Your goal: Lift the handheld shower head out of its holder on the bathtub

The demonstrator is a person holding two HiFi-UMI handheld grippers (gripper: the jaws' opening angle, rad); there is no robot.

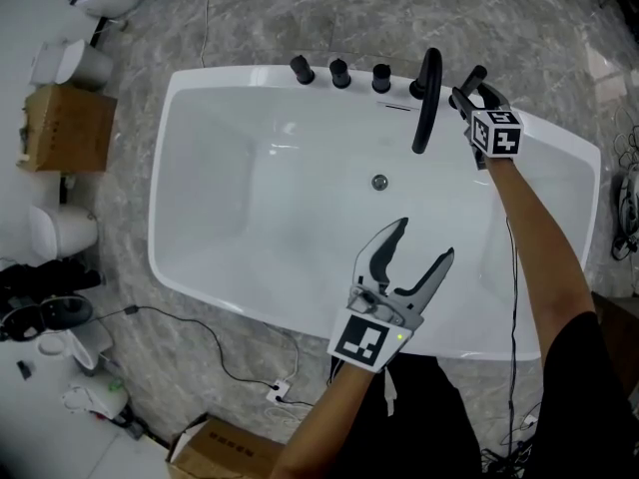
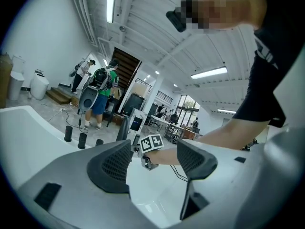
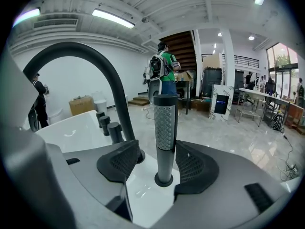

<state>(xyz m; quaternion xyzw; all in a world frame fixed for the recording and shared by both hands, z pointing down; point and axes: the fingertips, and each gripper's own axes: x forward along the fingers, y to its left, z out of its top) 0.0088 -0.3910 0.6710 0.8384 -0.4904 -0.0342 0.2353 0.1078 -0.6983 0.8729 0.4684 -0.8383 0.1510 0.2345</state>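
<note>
Straddling the shower head (image 3: 165, 128), the right gripper (image 3: 157, 162) has fingers (image 3: 121, 163) parted around it, upright in its holder (image 3: 164, 179) on the bathtub (image 1: 200, 83) rim. Likely rigid, slick metal, so clamp the dimpled mid-section. Left gripper (image 1: 419, 252) hovers spread, empty.

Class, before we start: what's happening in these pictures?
A person works over a white bathtub with a gripper in each hand. The right gripper straddles the shower head, which stands upright in its holder on the rim; its jaws are apart, not yet clamped. The left gripper hangs open and empty above the bathtub.
</note>
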